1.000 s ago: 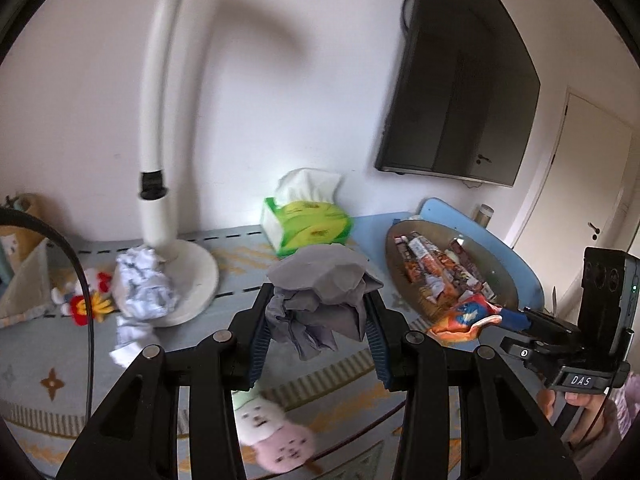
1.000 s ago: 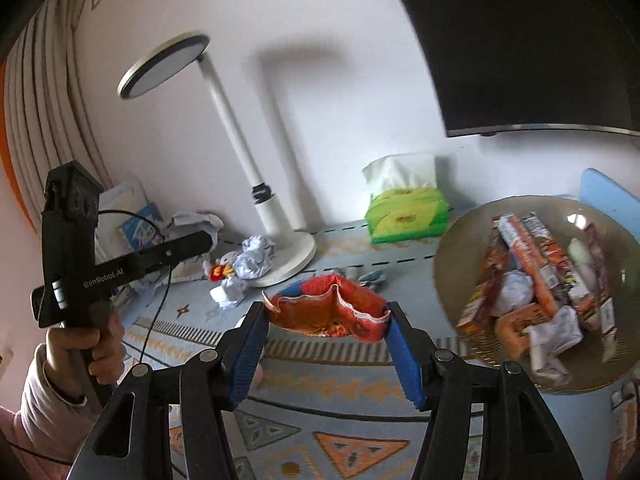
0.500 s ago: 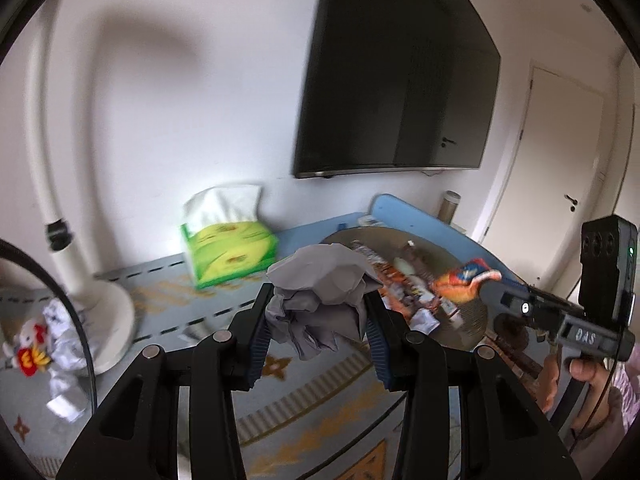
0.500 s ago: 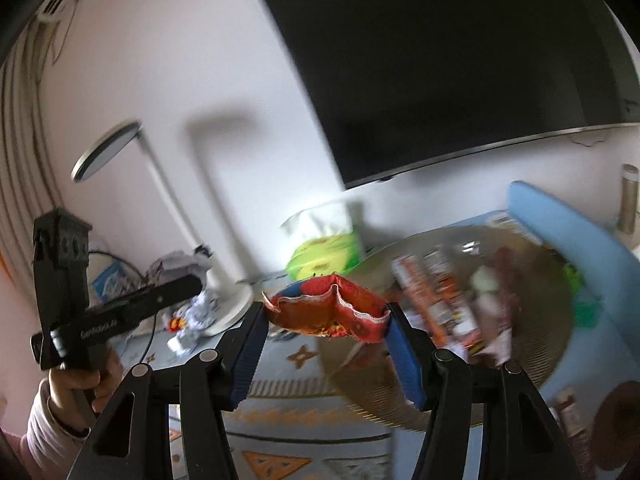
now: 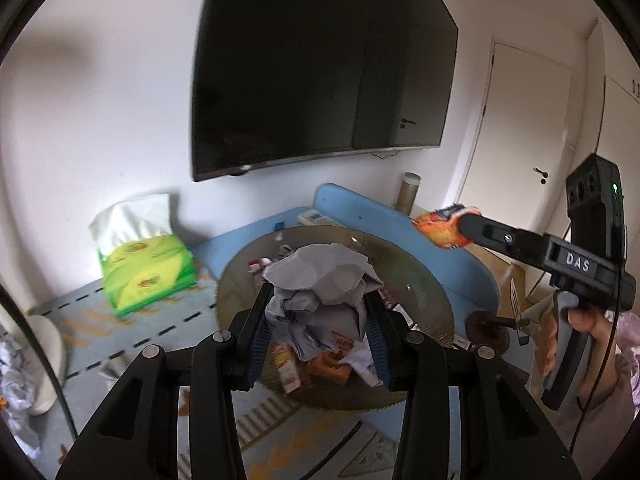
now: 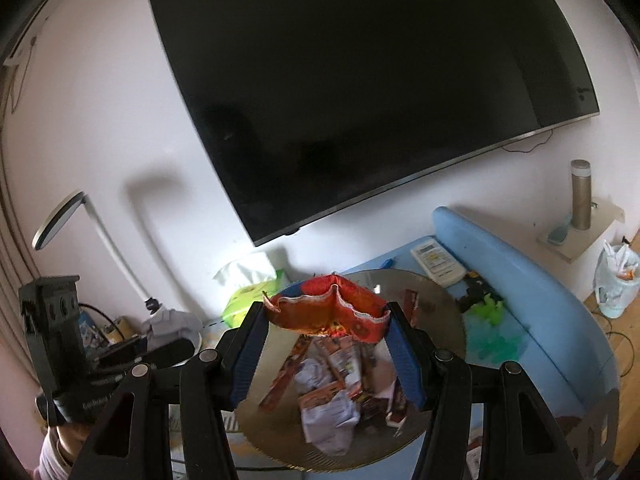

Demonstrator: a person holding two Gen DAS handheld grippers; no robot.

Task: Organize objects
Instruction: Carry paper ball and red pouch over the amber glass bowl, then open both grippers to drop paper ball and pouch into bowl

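Note:
My left gripper (image 5: 318,320) is shut on a crumpled grey-white paper wad (image 5: 320,280) and holds it above the round gold tray (image 5: 432,292), which holds several snack wrappers. My right gripper (image 6: 326,326) is shut on a red-orange snack wrapper (image 6: 328,312) above the same tray (image 6: 440,300). In the left wrist view the right gripper (image 5: 460,228) shows at the right with the wrapper (image 5: 440,228) at its tip. In the right wrist view the left gripper (image 6: 168,344) shows at the left with the paper wad (image 6: 168,320).
A green tissue box (image 5: 146,266) stands left of the tray by the wall. A white lamp base (image 5: 44,360) and crumpled paper (image 5: 12,376) are at far left. A wall TV (image 5: 320,64) hangs above. A remote (image 6: 436,260) and green toy (image 6: 486,306) lie behind the tray.
Both grippers have swung right from the lamp and rug area to over the gold tray, each still gripping its item.

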